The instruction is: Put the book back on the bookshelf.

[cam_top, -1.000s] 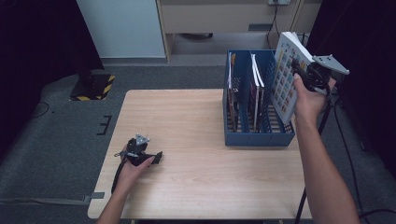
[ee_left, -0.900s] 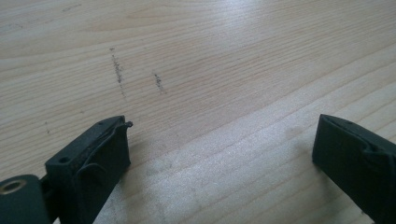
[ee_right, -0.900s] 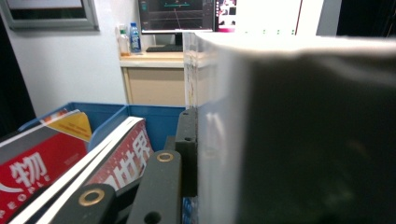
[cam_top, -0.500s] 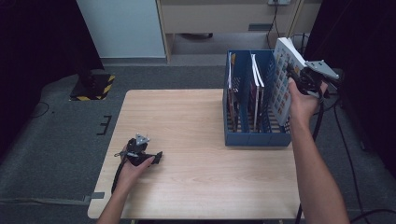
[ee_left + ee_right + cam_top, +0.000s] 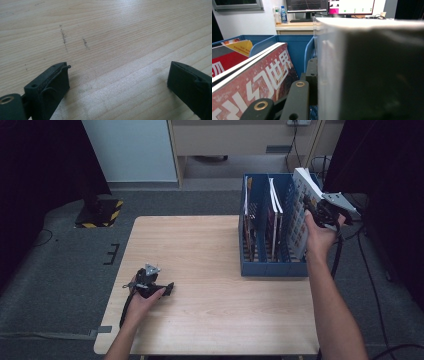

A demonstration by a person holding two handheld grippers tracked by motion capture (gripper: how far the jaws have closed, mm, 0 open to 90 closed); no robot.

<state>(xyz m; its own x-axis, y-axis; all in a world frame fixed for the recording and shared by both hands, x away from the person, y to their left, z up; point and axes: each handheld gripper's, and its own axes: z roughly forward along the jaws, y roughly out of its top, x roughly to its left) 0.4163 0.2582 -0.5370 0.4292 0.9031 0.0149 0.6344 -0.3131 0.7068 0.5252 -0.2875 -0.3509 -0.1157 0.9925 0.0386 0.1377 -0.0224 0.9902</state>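
Note:
A blue file rack (image 5: 272,268) stands on the right half of the wooden table (image 5: 200,240). My right gripper (image 5: 320,213) is shut on a thick white book (image 5: 303,205), held upright and tilted, with its lower part inside the rack's rightmost slot. In the right gripper view the book's pale page edge (image 5: 372,70) is right in front, with one black finger (image 5: 311,75) pressed on its side. The other finger is hidden. My left gripper (image 5: 167,289) rests on the table at the front left, open, with bare wood (image 5: 112,32) between its jaws.
Magazines with red covers (image 5: 257,82) stand in the rack's left and middle slots (image 5: 272,220). Beyond the rack is a desk with monitors (image 5: 329,5) and bottles (image 5: 280,15). A cable (image 5: 340,250) hangs from my right gripper past the table's right edge.
My right hand has sunk with the book, which now reaches deeper into the rack's rightmost slot. The left hand and its gripper have stayed where they were.

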